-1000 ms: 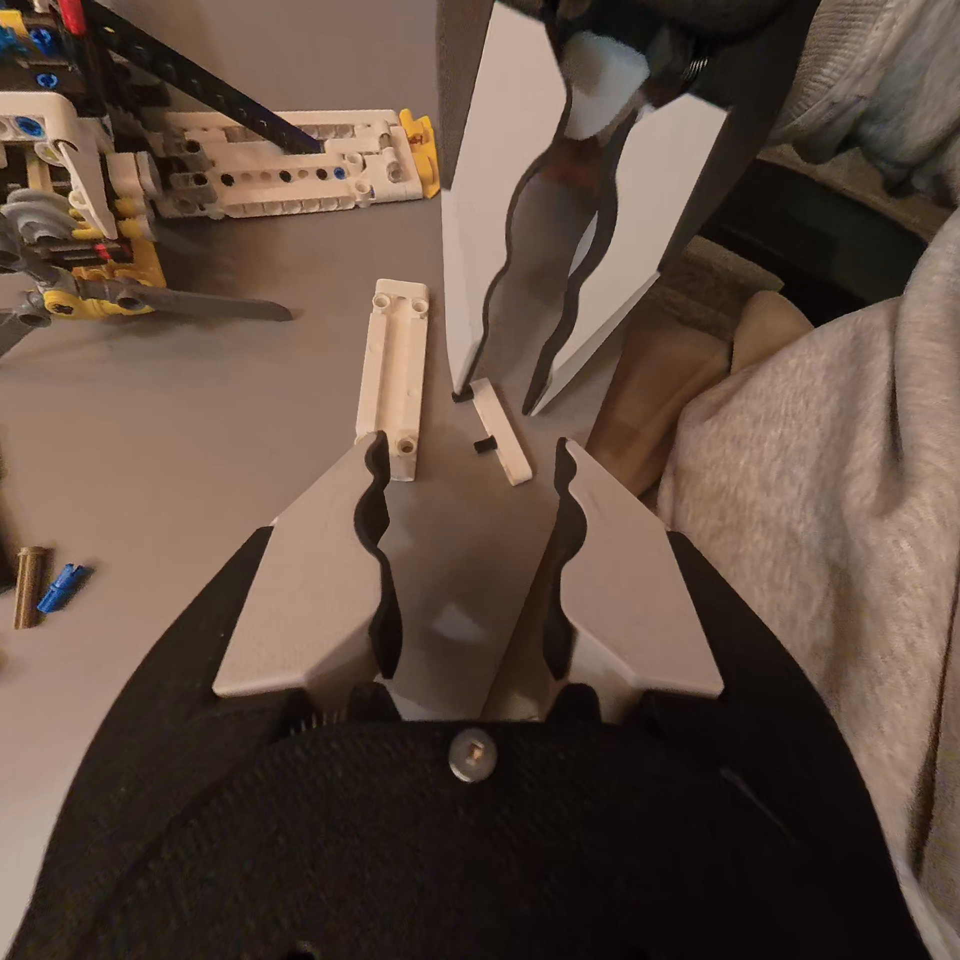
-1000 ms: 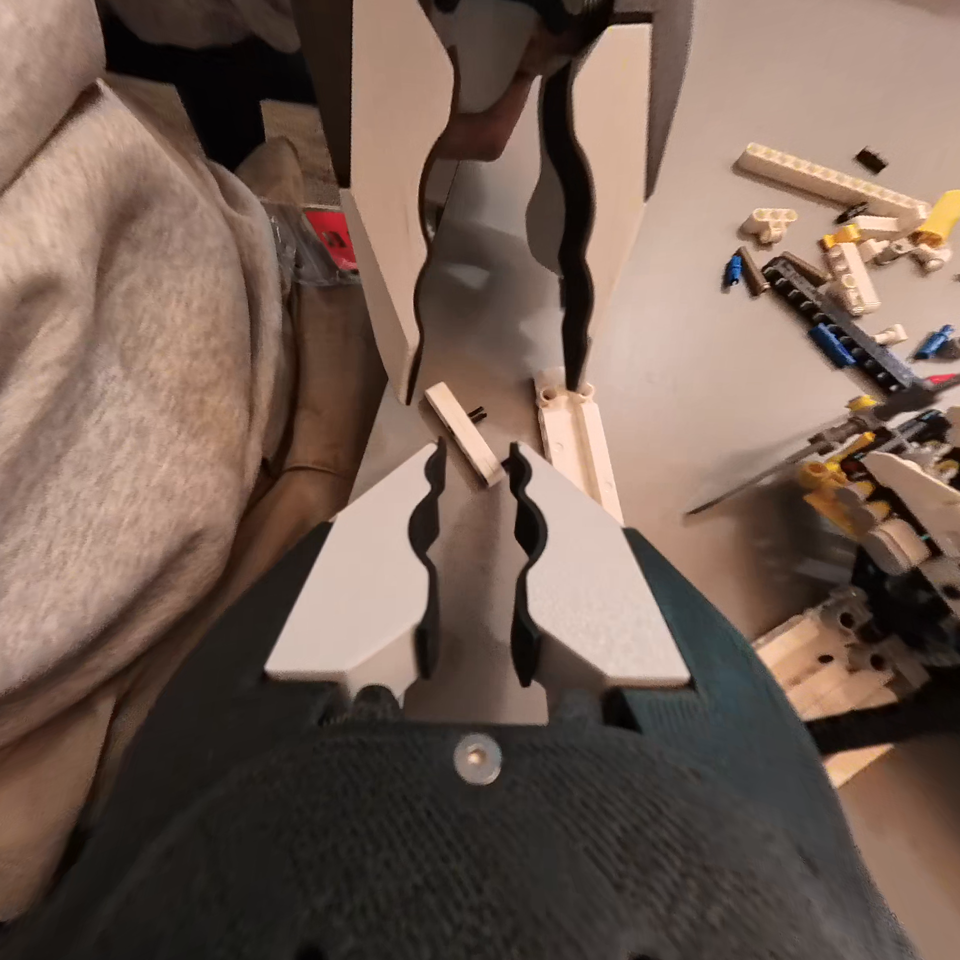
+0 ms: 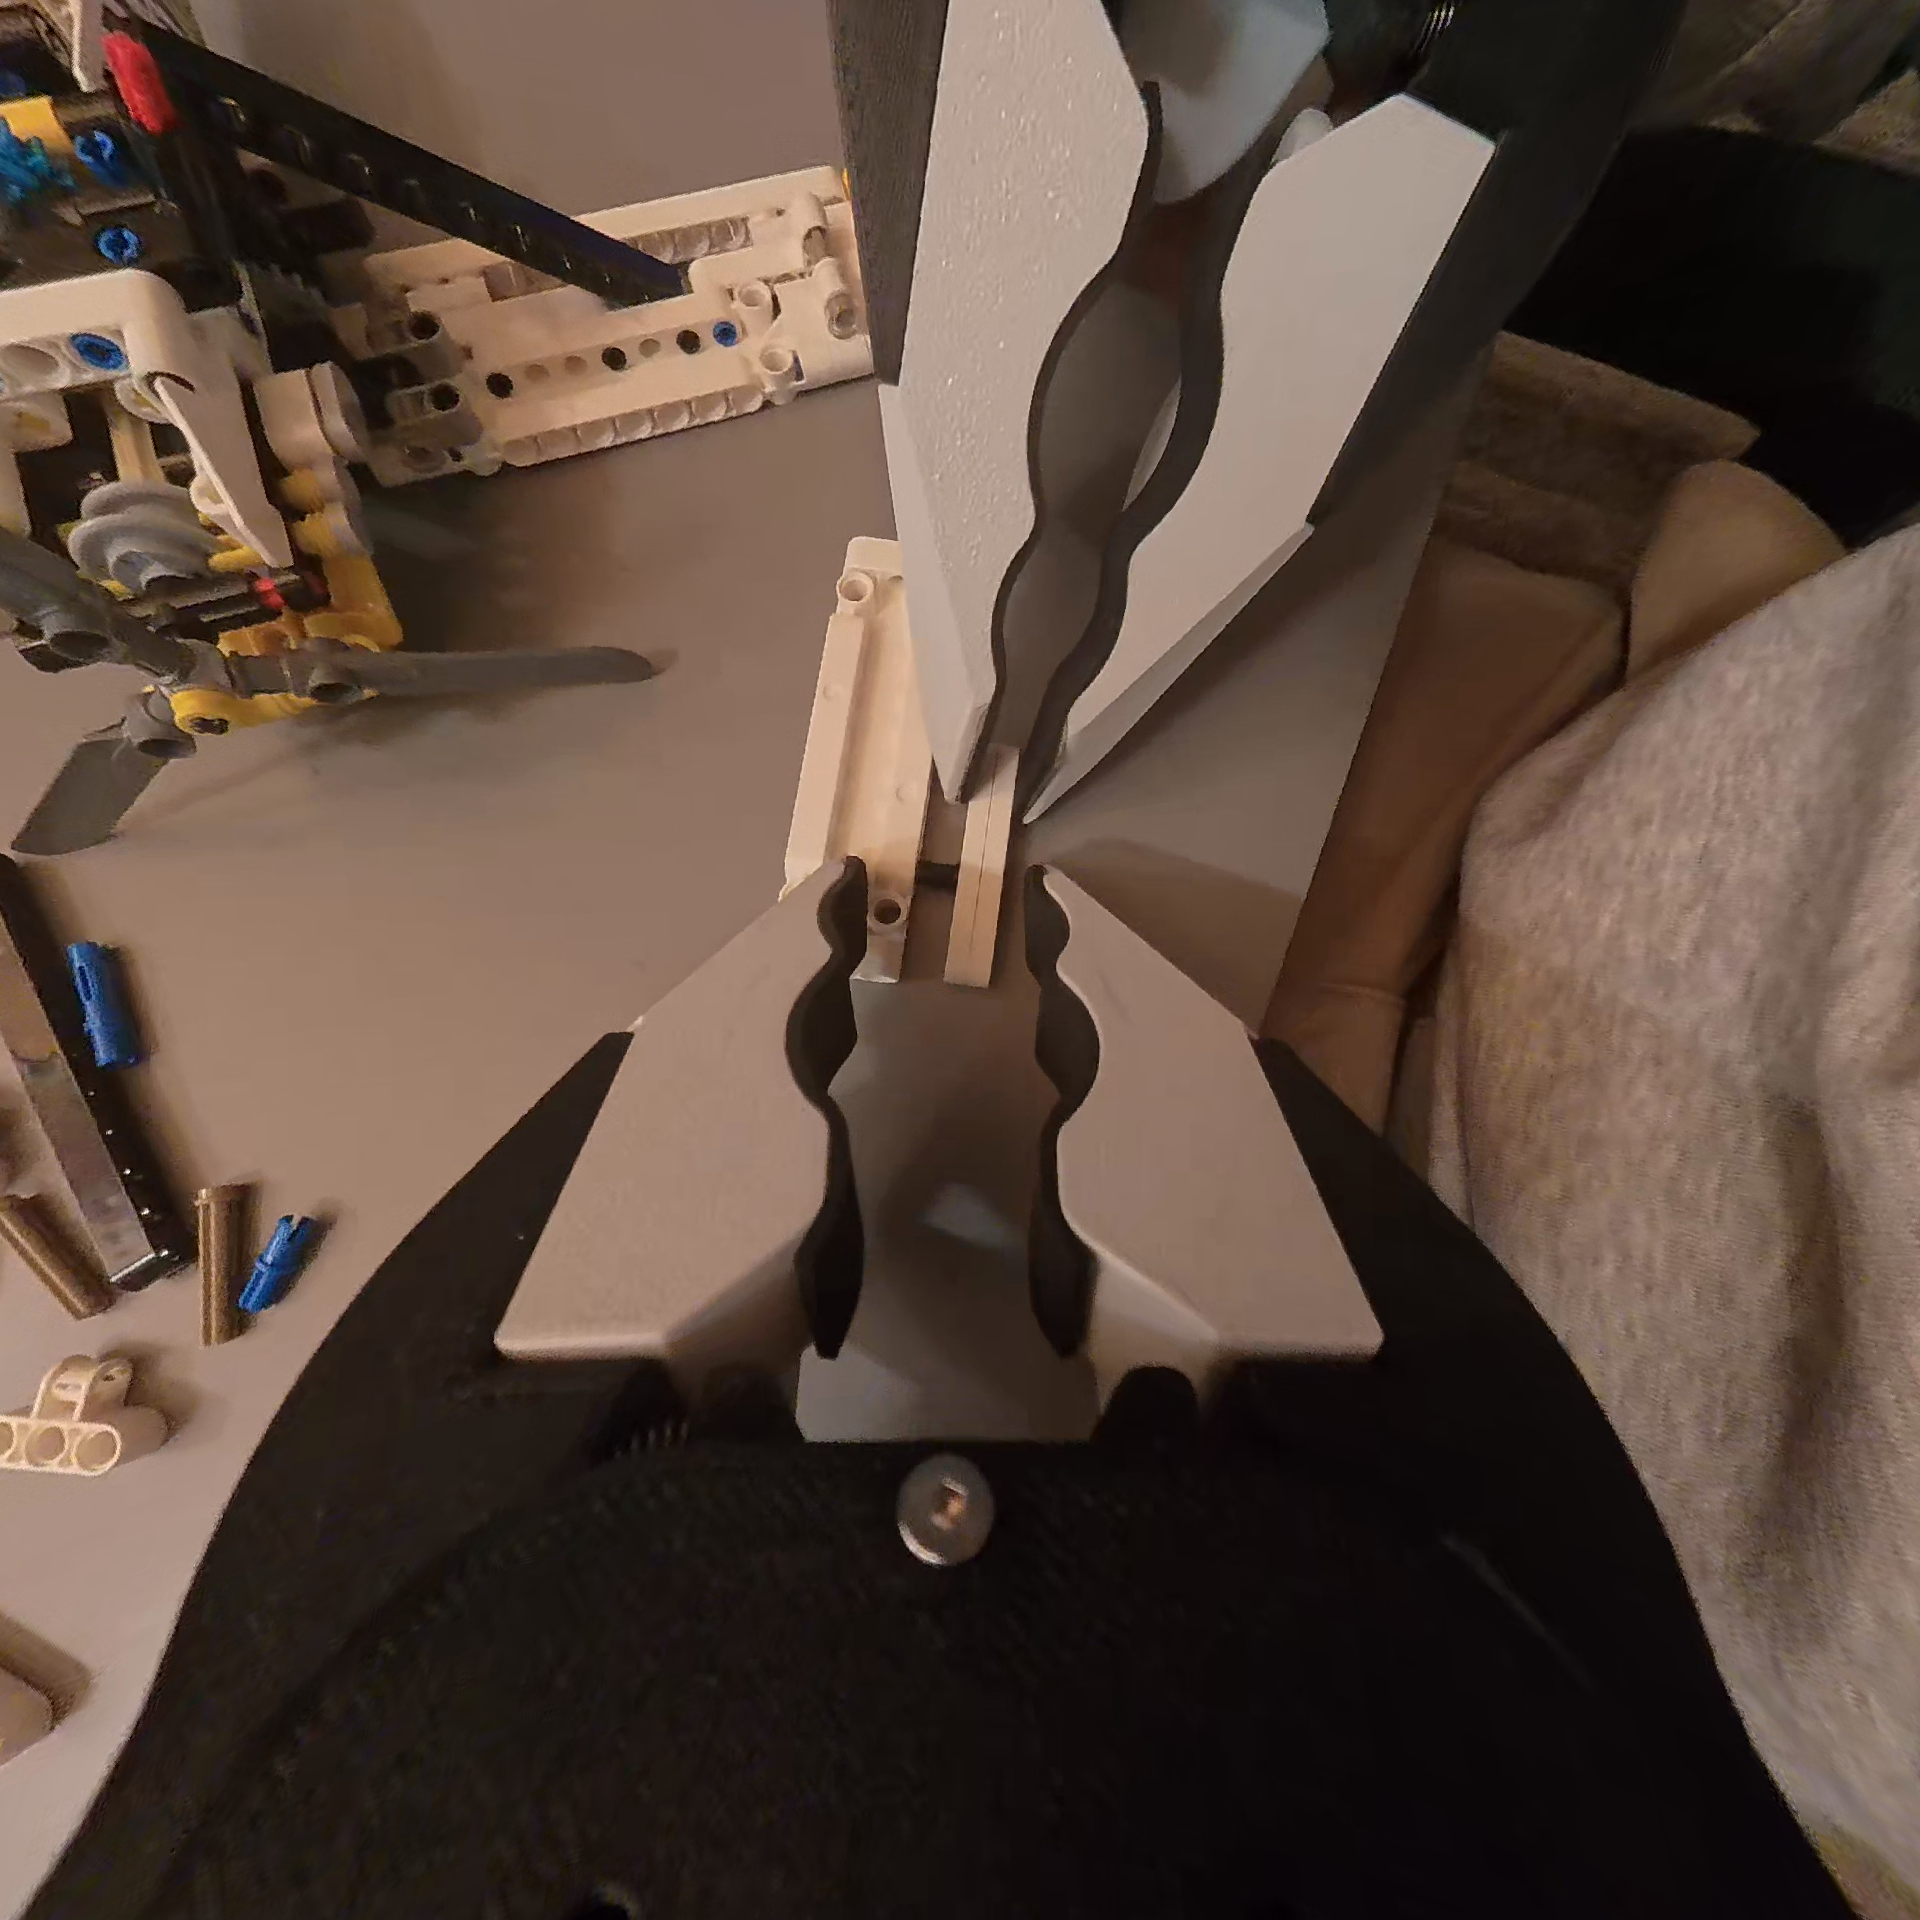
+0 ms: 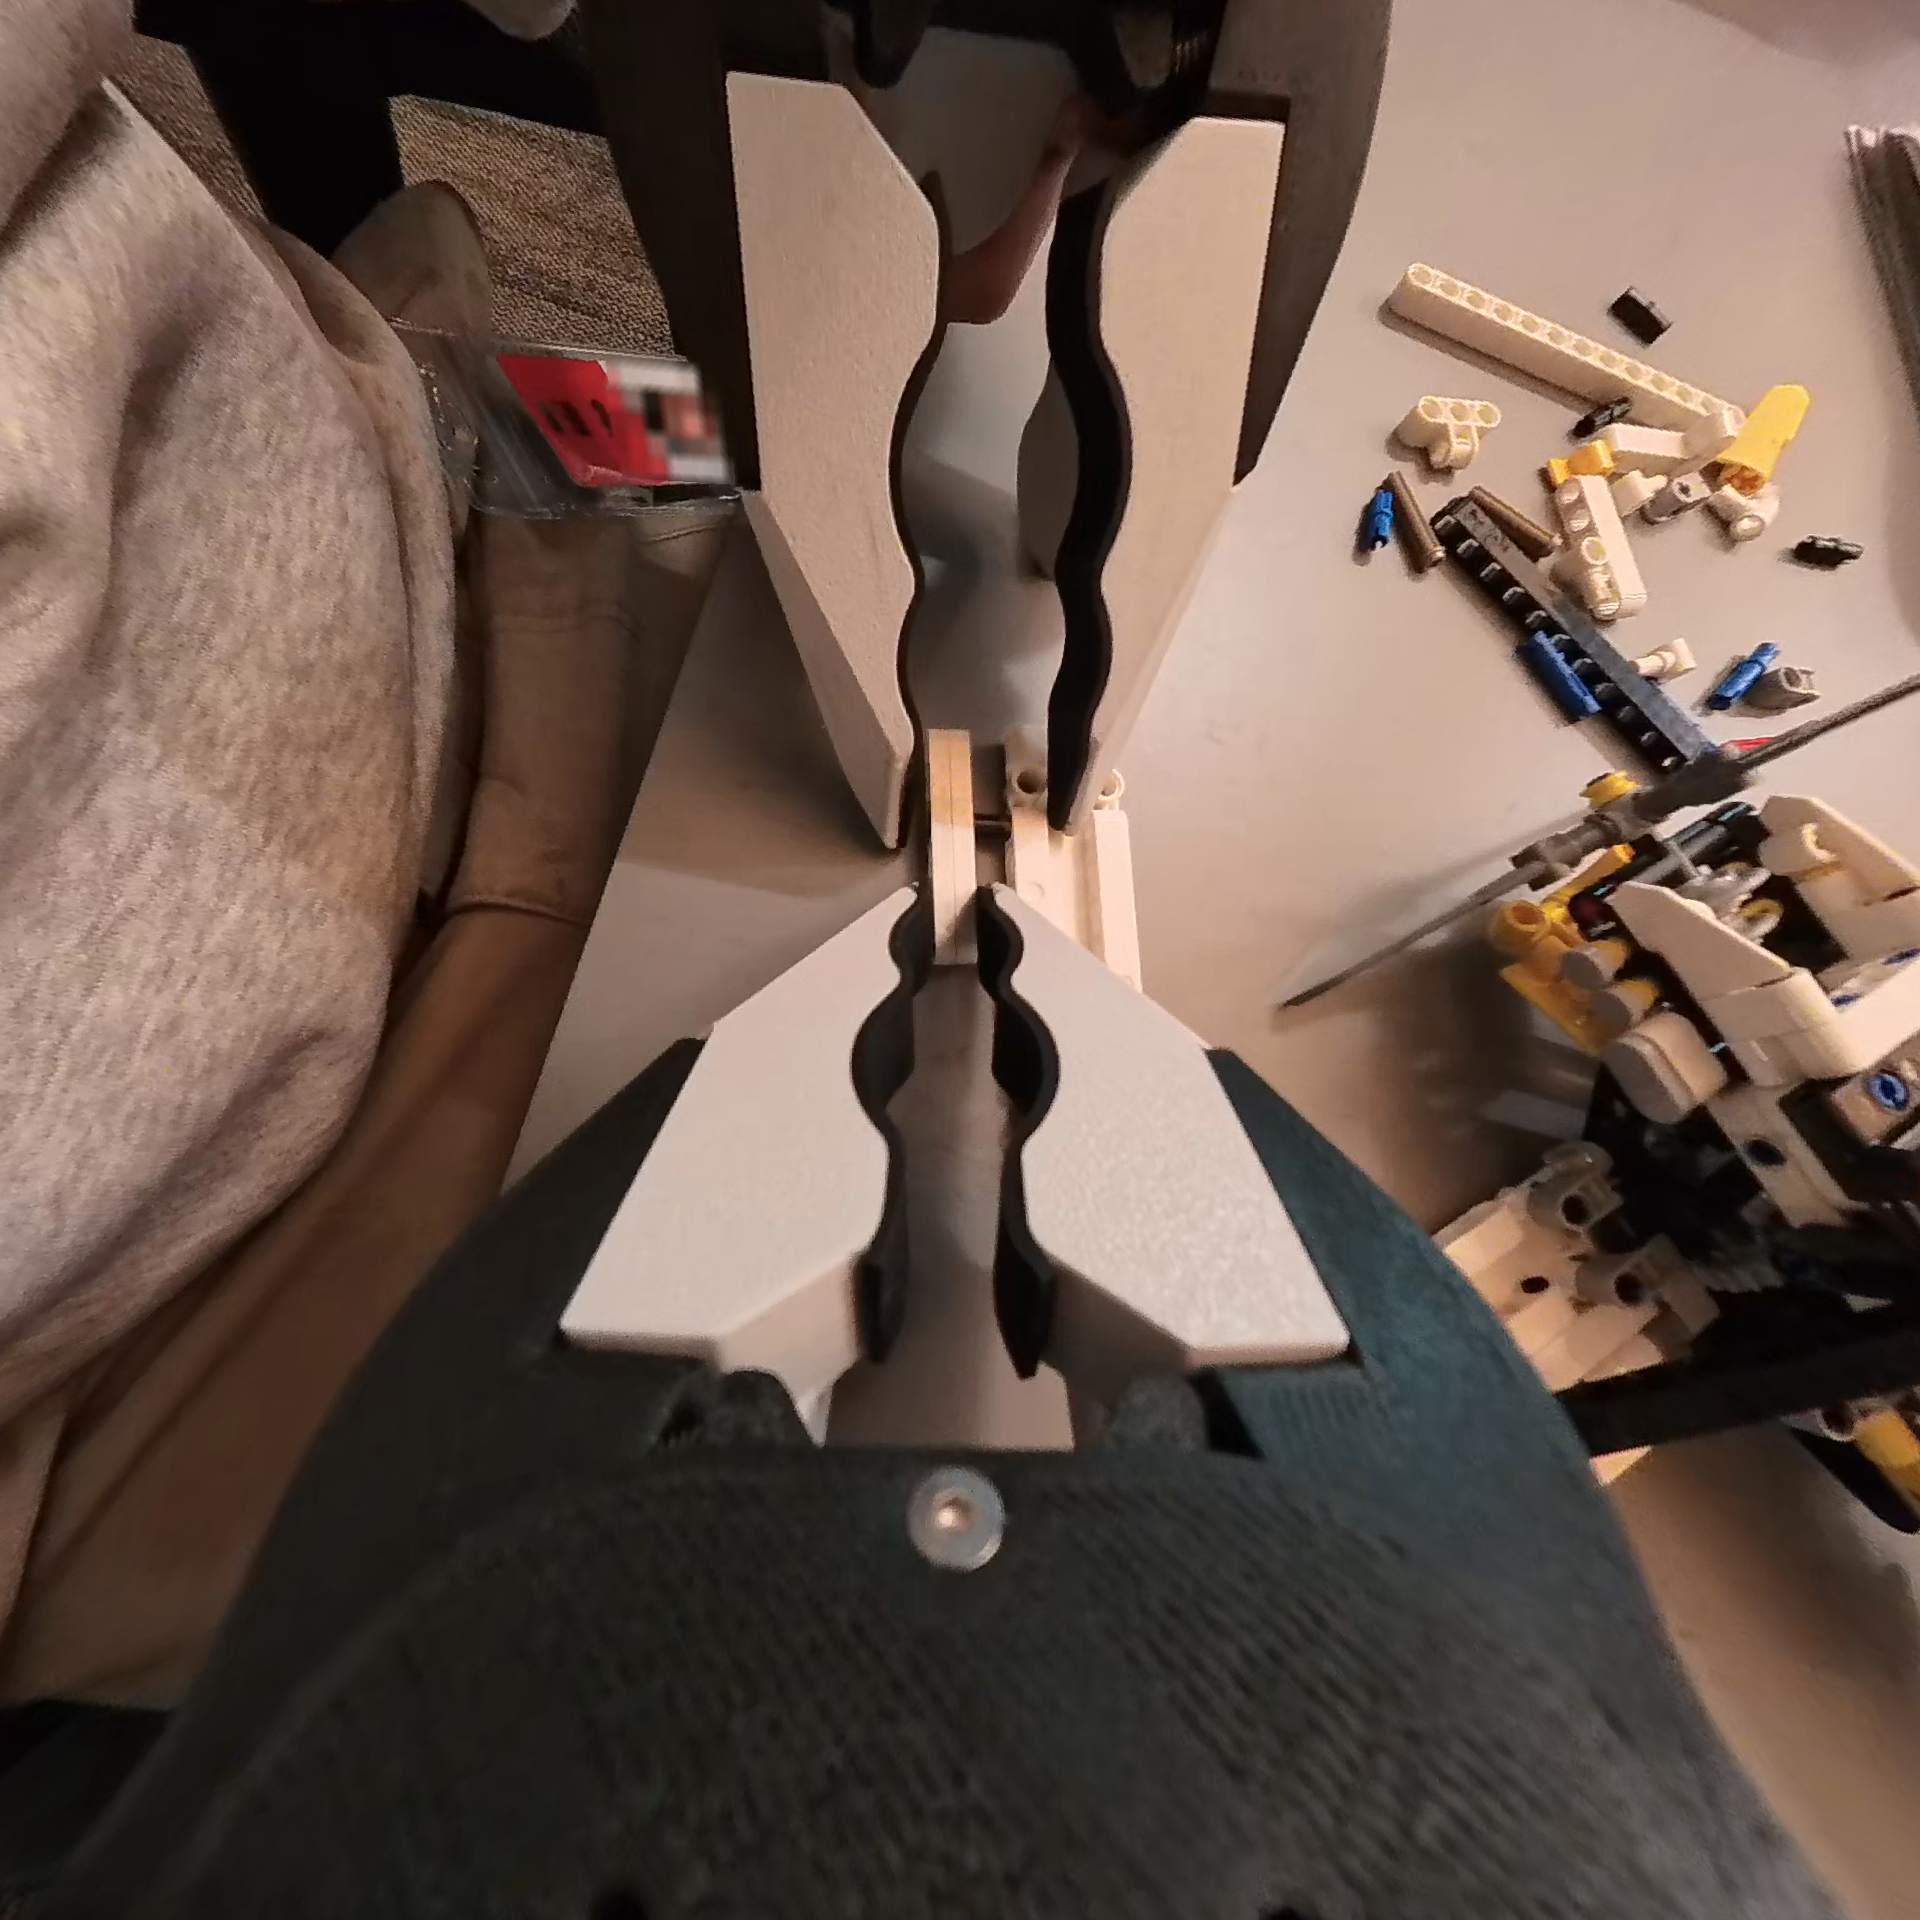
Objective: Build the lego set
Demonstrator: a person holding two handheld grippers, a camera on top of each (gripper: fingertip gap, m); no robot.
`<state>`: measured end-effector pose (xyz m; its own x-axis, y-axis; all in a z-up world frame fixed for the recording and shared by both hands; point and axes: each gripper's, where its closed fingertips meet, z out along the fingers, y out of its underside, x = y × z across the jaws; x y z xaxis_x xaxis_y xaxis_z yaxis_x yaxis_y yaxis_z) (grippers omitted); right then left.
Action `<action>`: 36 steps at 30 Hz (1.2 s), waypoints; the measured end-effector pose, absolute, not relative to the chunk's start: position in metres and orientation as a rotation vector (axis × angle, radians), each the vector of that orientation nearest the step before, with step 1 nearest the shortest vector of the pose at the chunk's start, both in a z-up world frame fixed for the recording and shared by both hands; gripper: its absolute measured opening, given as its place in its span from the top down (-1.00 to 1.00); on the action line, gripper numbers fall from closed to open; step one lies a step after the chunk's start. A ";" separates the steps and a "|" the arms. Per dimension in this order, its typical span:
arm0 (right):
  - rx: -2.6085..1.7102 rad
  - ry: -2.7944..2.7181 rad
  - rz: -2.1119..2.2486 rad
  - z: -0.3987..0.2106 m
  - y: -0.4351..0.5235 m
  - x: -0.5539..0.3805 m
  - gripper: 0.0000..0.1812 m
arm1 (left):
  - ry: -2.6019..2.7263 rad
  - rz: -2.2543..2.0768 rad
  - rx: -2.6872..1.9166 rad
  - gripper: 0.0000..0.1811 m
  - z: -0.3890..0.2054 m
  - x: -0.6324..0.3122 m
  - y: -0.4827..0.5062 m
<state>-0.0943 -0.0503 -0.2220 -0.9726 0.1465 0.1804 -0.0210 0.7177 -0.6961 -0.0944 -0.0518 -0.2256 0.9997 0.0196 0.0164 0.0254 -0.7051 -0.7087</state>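
Right wrist view: the right gripper [image 4: 948, 914] has its jaws pinched on a thin white plate [image 4: 951, 831] held edge-up beside the white panel [image 4: 1081, 883], probably to align its black pin; the left gripper [image 3: 945, 883] jaws straddle it, gaping.

At frame centre the right gripper [image 4: 948, 920] is pinching a thin white strip [image 4: 952, 821] by its near end. The left gripper [image 4: 971, 810], reaching down from the top, is straddling the strip's far end, fingers spread.
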 end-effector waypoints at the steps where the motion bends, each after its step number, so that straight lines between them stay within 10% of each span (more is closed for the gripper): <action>1: -0.100 -2.704 1.097 -0.222 -0.050 -0.094 0.93 | -0.028 -0.012 -2.353 0.67 -0.226 -0.094 -0.052; 36: -0.042 -2.753 0.993 -0.221 -0.042 -0.102 0.65 | 0.037 0.005 -2.362 0.74 -0.226 -0.097 -0.053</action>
<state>-0.1020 -0.0423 -0.2209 -0.9767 0.0992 0.1905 -0.0453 0.7719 -0.6341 -0.0974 -0.0531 -0.2263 0.9996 -0.0250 -0.0147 -0.0281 -0.7113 -0.7023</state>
